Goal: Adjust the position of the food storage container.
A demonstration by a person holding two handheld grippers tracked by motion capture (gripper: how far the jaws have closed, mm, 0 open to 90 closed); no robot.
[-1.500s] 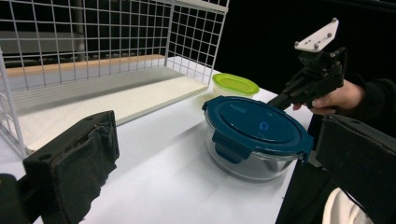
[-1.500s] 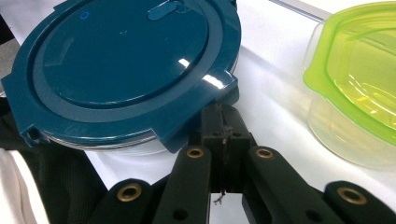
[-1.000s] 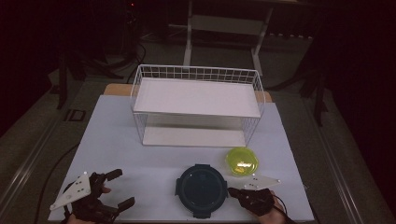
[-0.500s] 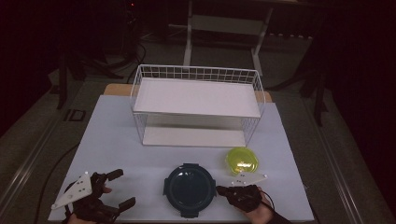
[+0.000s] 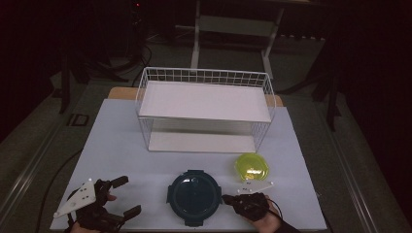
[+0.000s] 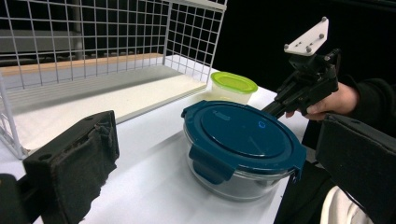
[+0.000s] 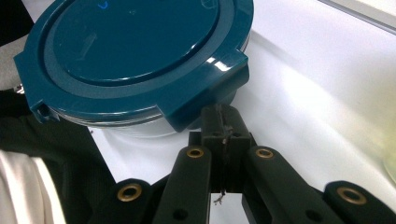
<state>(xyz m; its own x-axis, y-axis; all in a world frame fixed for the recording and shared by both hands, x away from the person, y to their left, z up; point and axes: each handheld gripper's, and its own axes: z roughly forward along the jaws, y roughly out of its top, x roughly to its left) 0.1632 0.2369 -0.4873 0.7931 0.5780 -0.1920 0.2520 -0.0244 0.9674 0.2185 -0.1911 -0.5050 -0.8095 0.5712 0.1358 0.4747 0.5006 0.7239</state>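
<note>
Wire rack (image 5: 204, 104) stands at the far half of the table (image 5: 121, 145), and a small tub with a green lid (image 5: 251, 166) sits just in front of its right end, near the right gripper (image 5: 227, 198). Glass container with a blue lid (image 5: 194, 196) rests at the near edge, between both grippers. Right gripper's jaws are pressed together, tips against the container's side latch. Left gripper (image 5: 124, 196) stands apart from it, jaws spread wide, nothing between them.
</note>
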